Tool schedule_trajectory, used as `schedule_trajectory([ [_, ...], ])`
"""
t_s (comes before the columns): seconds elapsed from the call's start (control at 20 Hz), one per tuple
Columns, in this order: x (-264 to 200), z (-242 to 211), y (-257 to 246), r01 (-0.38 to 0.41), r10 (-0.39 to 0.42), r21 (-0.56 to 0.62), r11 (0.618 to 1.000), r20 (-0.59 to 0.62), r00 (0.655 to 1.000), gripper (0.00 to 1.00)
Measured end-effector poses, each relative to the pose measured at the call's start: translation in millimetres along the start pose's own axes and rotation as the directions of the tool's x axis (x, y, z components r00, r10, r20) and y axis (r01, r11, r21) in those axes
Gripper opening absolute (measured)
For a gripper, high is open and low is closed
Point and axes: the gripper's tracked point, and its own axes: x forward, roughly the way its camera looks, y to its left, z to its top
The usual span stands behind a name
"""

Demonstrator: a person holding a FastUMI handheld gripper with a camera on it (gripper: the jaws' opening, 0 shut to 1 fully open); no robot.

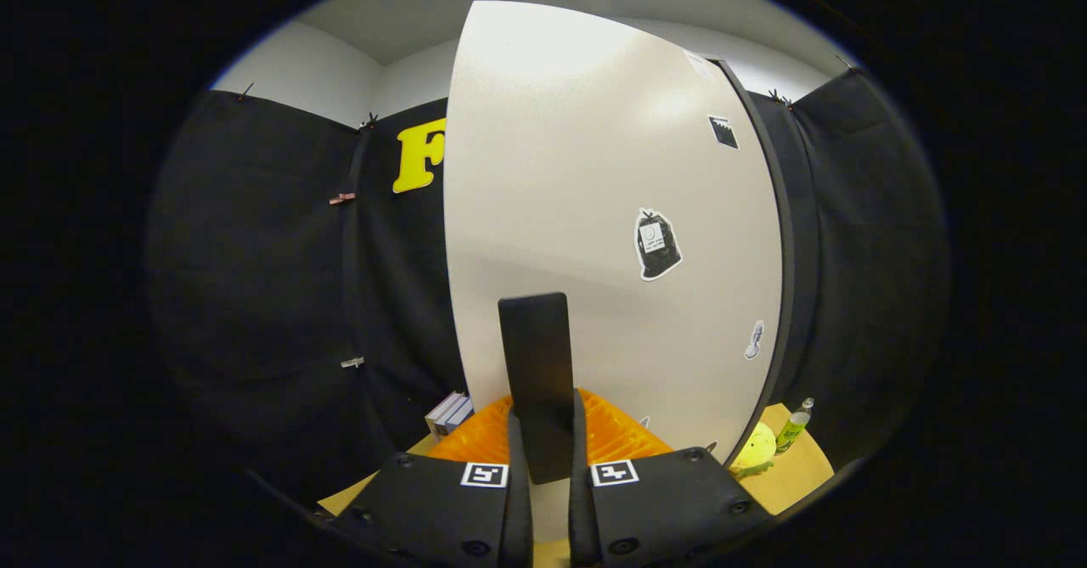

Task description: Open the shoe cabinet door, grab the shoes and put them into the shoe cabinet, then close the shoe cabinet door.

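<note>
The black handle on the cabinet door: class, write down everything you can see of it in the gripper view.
The black handle is a flat, upright, rectangular strip with a matte look, mounted on the white cabinet door. Its squared top stands well above the claw; its lower end runs down between the two fingers, which sit close against its sides and appear to press on it. Behind its lower part lies an orange ribbed thing. How the handle is fixed to the door cannot be seen.
</note>
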Motion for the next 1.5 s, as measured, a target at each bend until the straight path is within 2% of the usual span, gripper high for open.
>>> schedule_trajectory([
  [0.25,-55,4,-33,-0.010,0.010,-0.014,1.000,-0.005,1.000,0.20],
  [0.6,-111,10,-89,0.047,-0.048,-0.021,0.999,-0.017,0.999,0.20],
  [0.9,-138,16,-132,0.132,-0.133,-0.035,0.991,-0.006,0.991,0.19],
  [1.15,-149,19,-153,0.090,-0.092,-0.031,0.995,-0.037,0.995,0.19],
  [1.5,-161,25,-187,0.149,-0.149,-0.033,0.988,-0.019,0.989,0.19],
])
